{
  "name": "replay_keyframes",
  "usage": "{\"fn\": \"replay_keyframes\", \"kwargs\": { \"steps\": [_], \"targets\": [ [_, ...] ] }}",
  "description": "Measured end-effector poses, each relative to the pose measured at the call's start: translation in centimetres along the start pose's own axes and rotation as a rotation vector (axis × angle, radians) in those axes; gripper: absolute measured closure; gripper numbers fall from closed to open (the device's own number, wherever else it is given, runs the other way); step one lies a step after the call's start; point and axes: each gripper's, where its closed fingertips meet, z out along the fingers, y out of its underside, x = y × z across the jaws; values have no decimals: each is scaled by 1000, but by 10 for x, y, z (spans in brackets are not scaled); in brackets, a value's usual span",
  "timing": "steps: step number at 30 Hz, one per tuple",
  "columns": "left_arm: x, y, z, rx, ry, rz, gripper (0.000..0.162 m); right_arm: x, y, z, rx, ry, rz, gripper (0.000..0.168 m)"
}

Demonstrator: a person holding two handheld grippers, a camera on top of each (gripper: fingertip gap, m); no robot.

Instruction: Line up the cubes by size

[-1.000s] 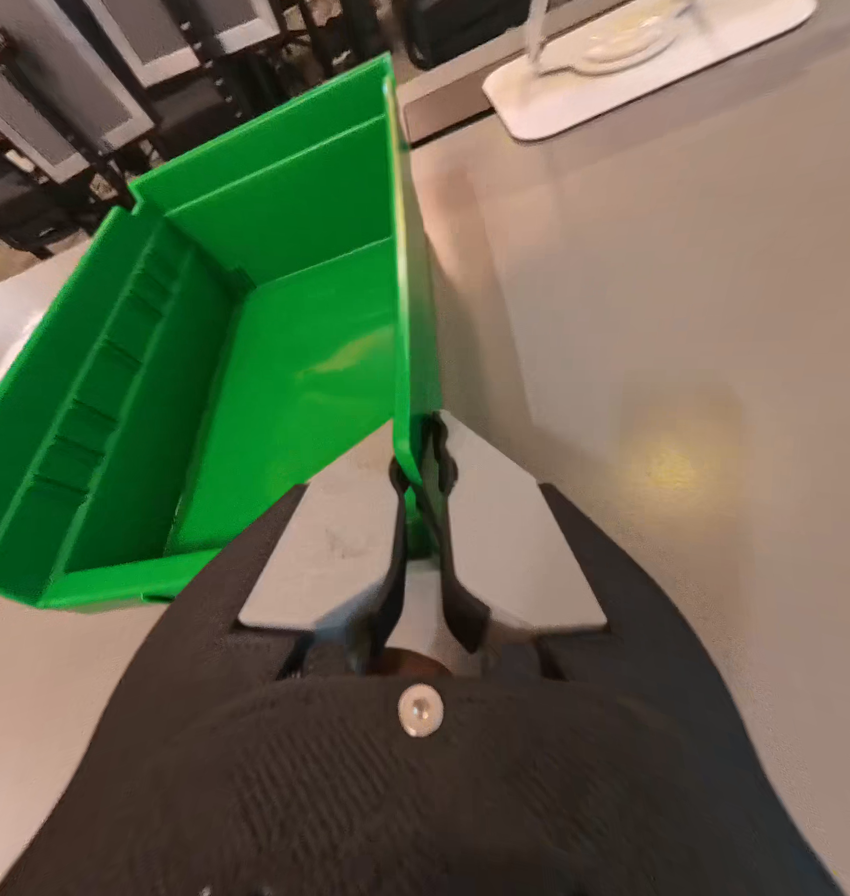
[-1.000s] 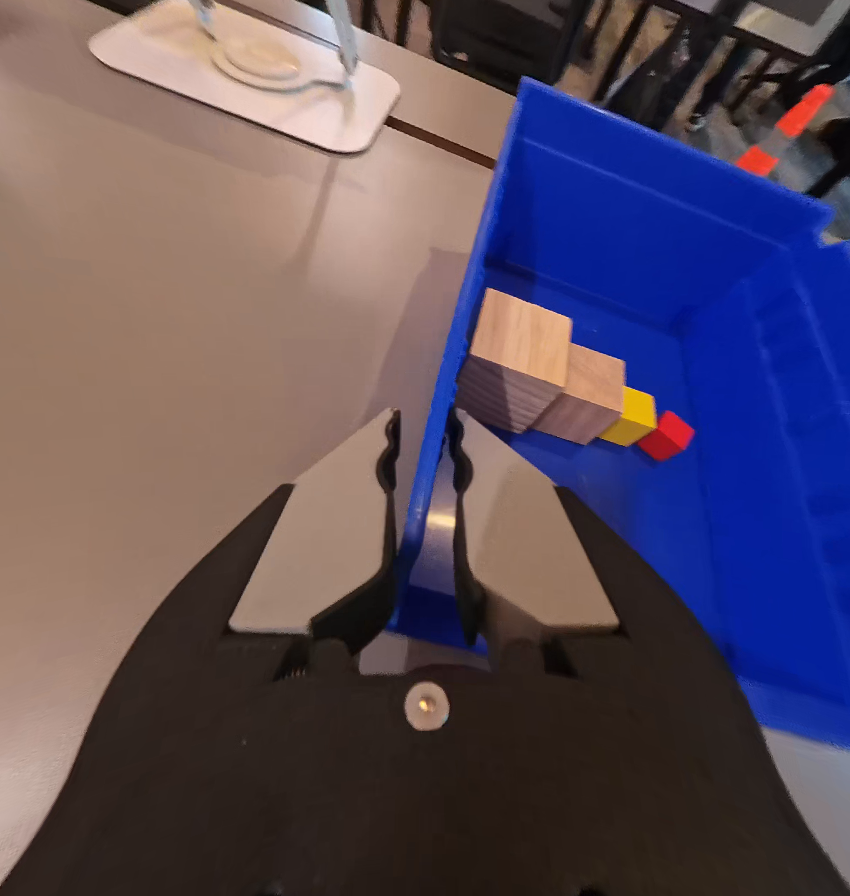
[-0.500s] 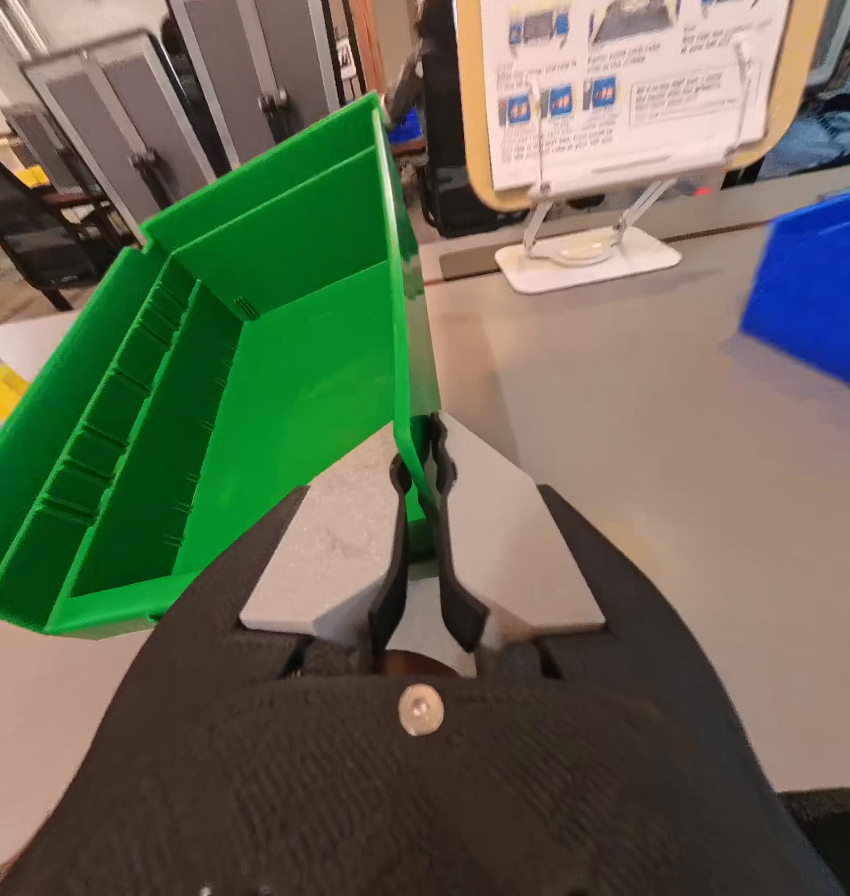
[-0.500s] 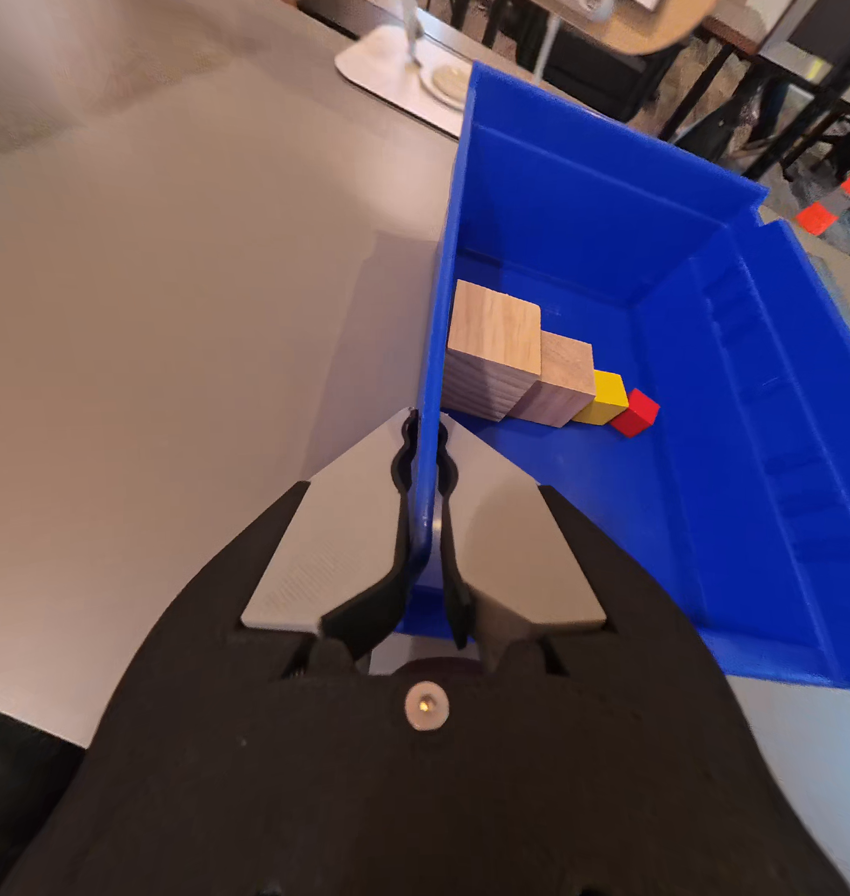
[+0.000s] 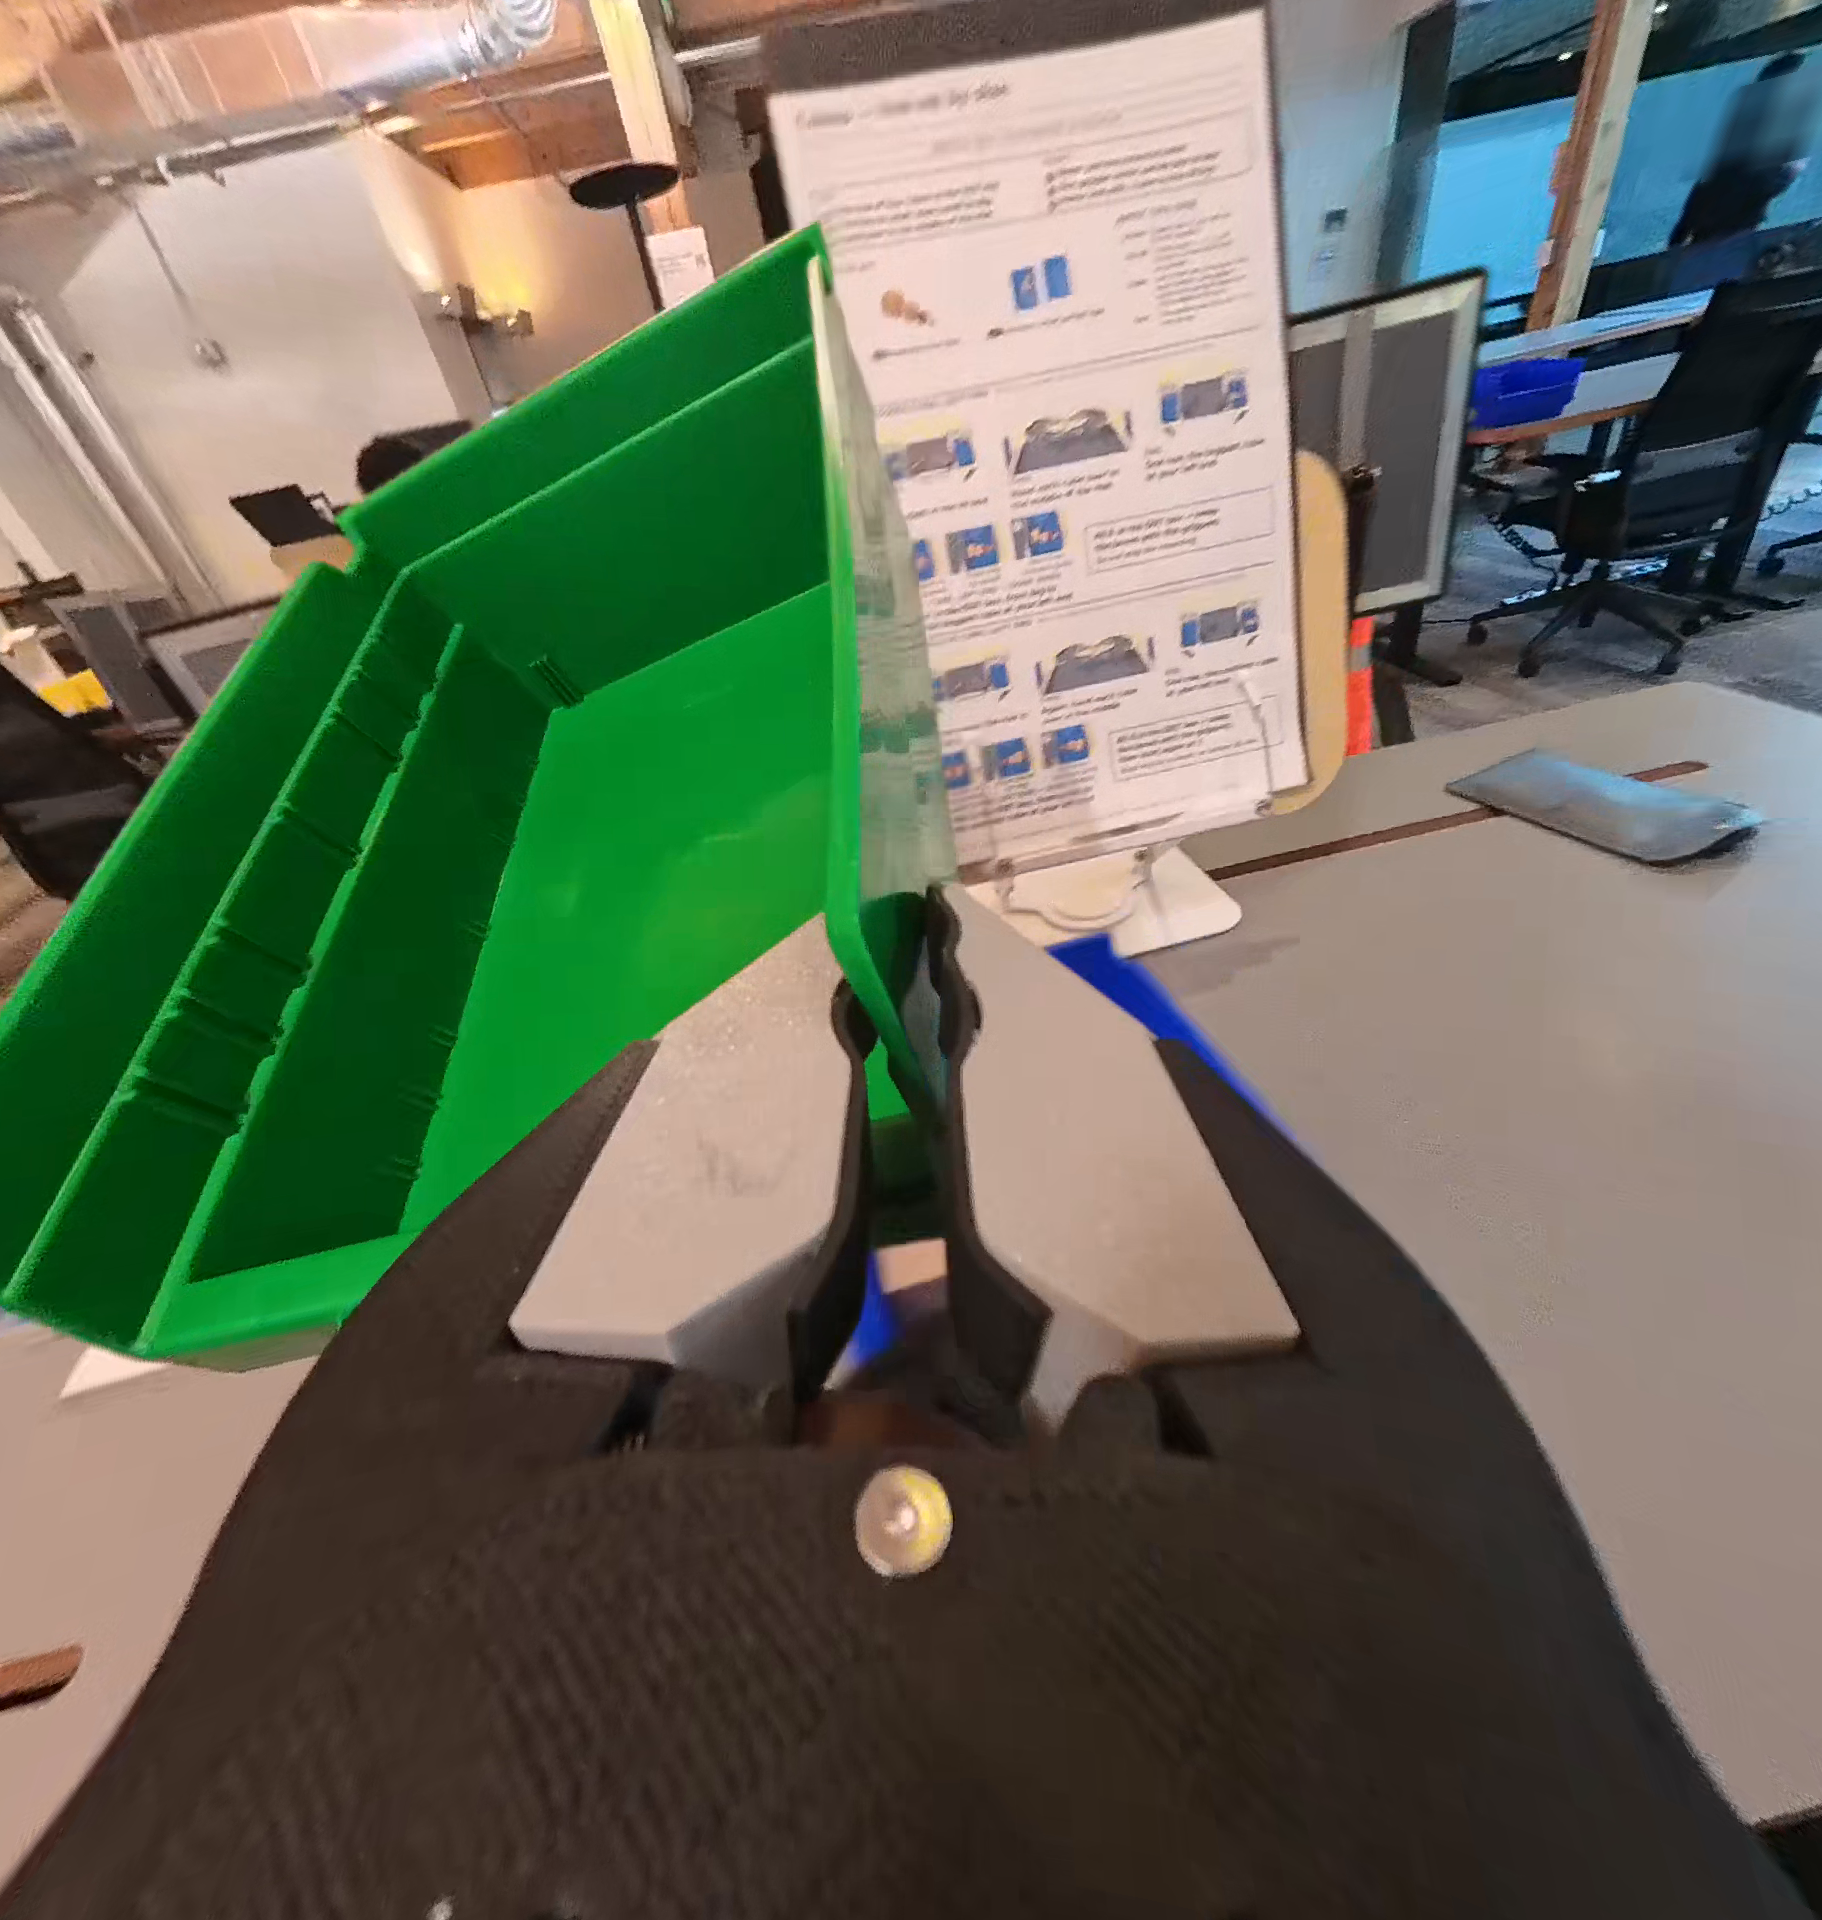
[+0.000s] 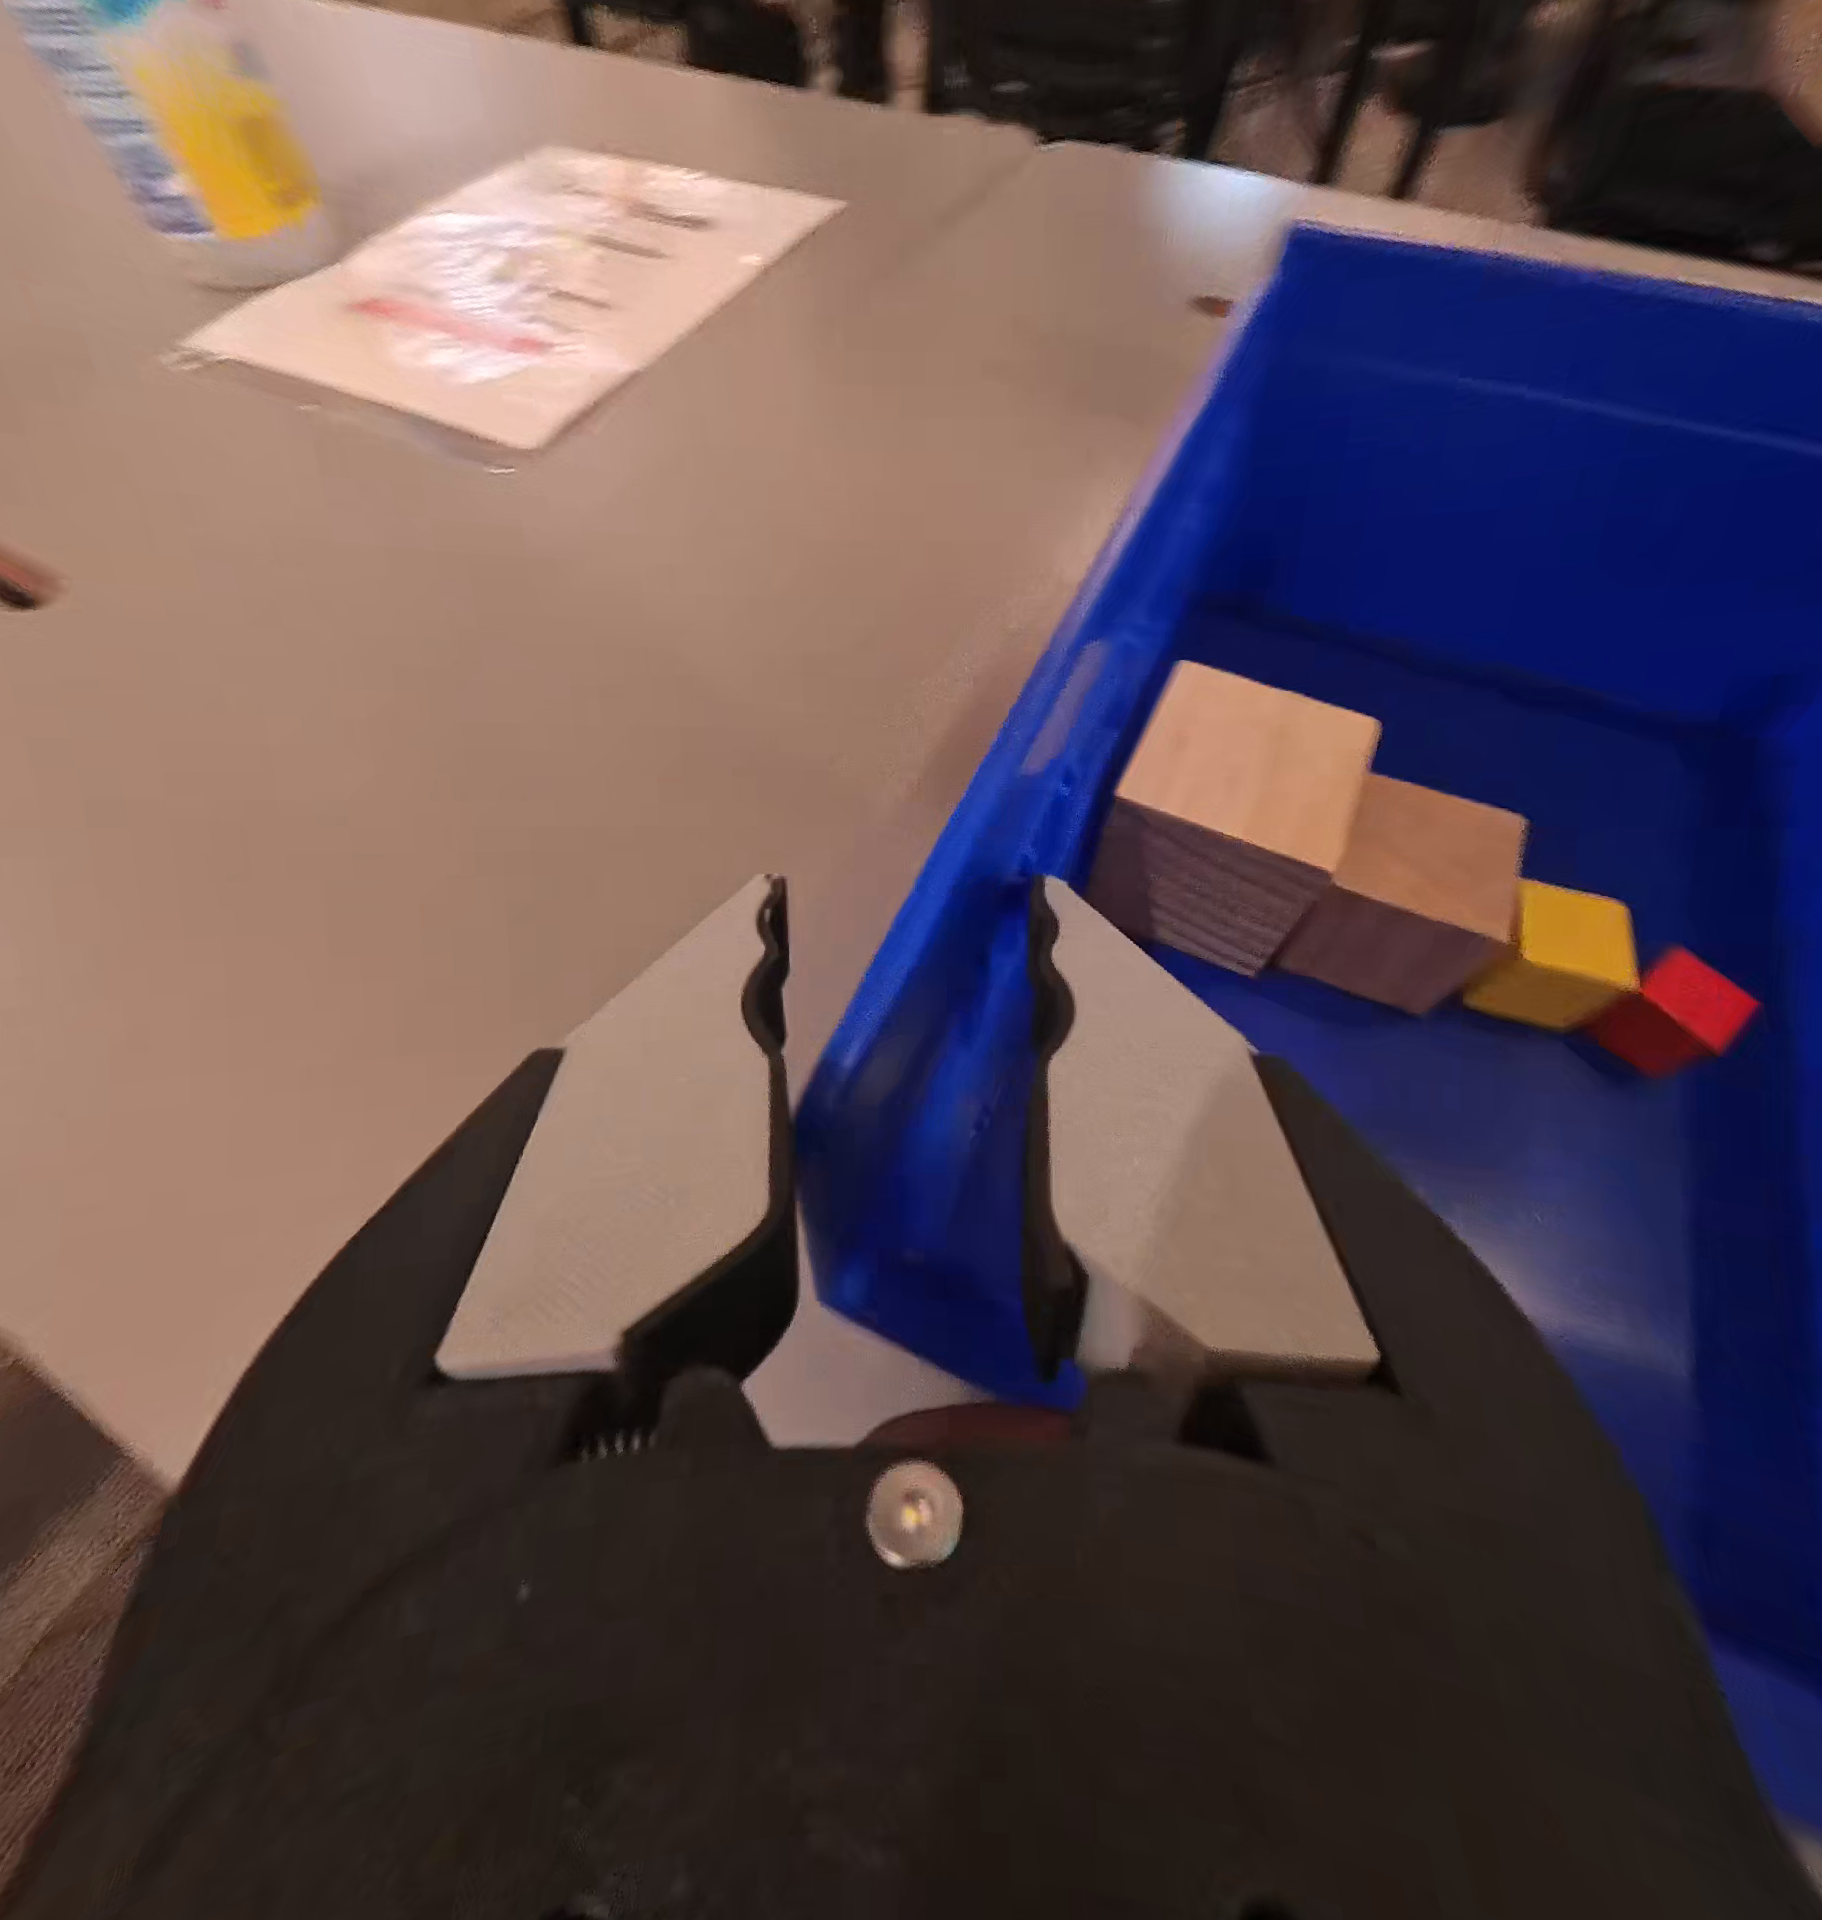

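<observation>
Four cubes stand in a row by size inside the blue bin [image 6: 1509,436]: a large light wooden cube [image 6: 1250,821], a smaller darker wooden cube [image 6: 1416,904], a yellow cube [image 6: 1561,951] and a small red cube [image 6: 1681,1008]. The large cube sits against the bin's left wall. My right gripper [image 6: 904,904] is open, with its jaws on either side of that wall and a gap on the left. My left gripper [image 5: 902,966] is shut on the right wall of an empty green bin [image 5: 471,831] and holds it tilted above the table. A bit of the blue bin [image 5: 1094,966] shows beneath it.
A printed sheet [image 6: 512,291] and a yellow and blue container [image 6: 211,177] lie far left on the grey table [image 6: 419,727], whose front edge is at lower left. An instruction sheet on a stand [image 5: 1073,468] and a dark pouch [image 5: 1603,821] sit at the back.
My right gripper has opened and let go of the blue bin's wall, and its view has swung left. My left gripper has raised and tipped the green bin upward.
</observation>
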Motion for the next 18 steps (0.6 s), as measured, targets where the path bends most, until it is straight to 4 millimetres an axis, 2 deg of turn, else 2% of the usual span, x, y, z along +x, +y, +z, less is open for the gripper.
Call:
{"fn": "replay_keyframes", "kwargs": {
  "steps": [3,6,9,11,14,16,18],
  "targets": [
    [34,-24,2,24,58,2,161,-52,-10,4,-28,-146,-76,123],
    [90,-36,3,57,142,6,160,-69,-20,-15,20,-183,-173,124],
    [173,-24,4,67,270,1,160,-71,-28,-45,84,-226,-233,123],
    [230,-4,4,45,356,-1,160,-63,-31,-64,113,-236,-272,122],
    [306,37,12,-30,454,-52,158,-33,-36,-87,170,-192,-302,120],
    [345,59,18,-97,487,-108,159,4,-33,-95,243,-96,-331,125],
    [377,83,31,-149,491,-120,158,38,-14,-95,233,-53,-305,129]
  ]
}}
